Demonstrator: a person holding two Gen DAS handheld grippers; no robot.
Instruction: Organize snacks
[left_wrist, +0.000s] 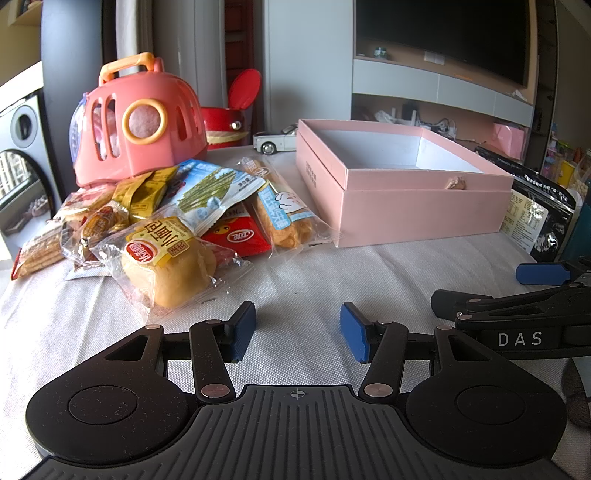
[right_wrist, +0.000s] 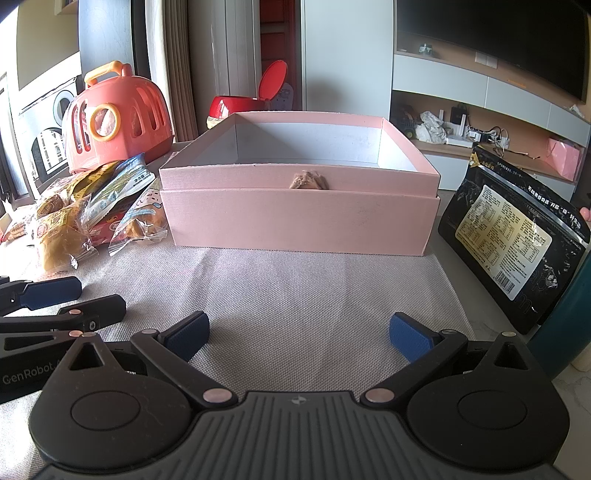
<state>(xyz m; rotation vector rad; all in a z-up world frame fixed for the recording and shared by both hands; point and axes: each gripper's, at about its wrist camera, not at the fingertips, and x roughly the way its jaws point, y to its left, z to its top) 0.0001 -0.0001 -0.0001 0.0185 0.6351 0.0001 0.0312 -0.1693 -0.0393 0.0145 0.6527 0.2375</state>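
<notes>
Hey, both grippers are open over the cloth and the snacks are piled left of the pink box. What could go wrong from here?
1. The snack pile overlaps loosely, so gripping the bun may drag neighbouring packets along.
2. The pink box has tall walls; a packet carried low could catch the rim.
3. The left gripper and right gripper sit close together, so reaching across could make them collide.

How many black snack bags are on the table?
1: a large black foil bag with a cream label stands propped to the right of the open pink cardboard box. Others may be hidden behind it.
</notes>
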